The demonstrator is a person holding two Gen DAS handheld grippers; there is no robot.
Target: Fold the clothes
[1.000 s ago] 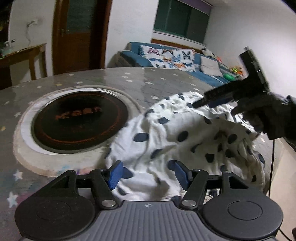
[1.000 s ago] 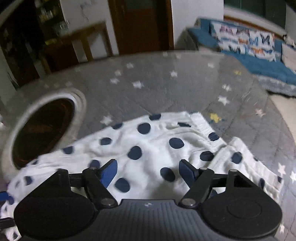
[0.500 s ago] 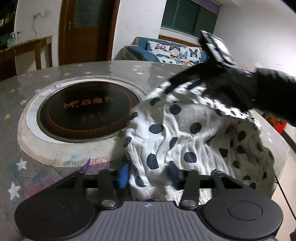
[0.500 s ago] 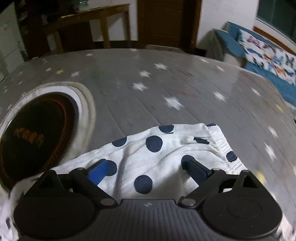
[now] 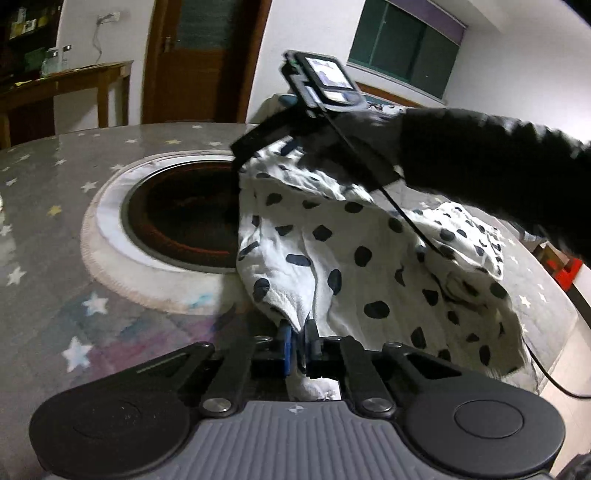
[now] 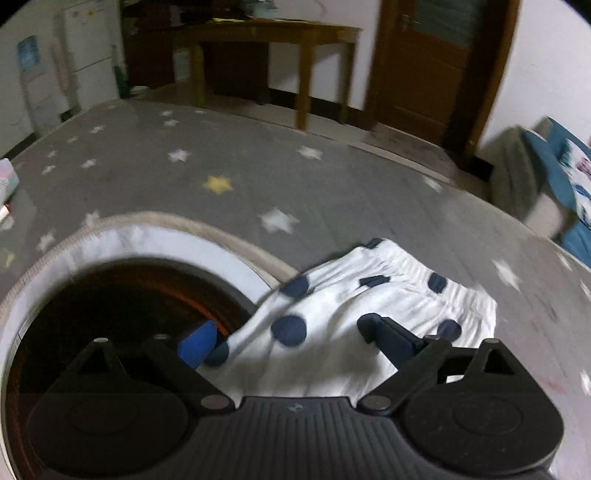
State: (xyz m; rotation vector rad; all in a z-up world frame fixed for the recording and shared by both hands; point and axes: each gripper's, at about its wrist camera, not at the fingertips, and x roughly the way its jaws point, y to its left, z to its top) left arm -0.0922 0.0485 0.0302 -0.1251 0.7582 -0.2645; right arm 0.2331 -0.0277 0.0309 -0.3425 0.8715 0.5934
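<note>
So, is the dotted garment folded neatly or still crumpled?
Still crumpled: the dotted garment lies in loose wrinkles beside the round burner, one corner pinched in the left tongs.

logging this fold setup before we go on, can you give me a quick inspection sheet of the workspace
surface: grey star-print table cover with a round dark cooktop inset
job's things: white polka-dot garment, crumpled, one edge over the cooktop rim
clutter: a small object at the table edge, too cut off to name
grippers: left claw shut on a garment corner, having just closed; right claw open over the garment's elastic hem
cables: black cable trailing from the right claw across the garment
surroundings: wooden door, wooden side table, blue sofa, white fridge
</note>
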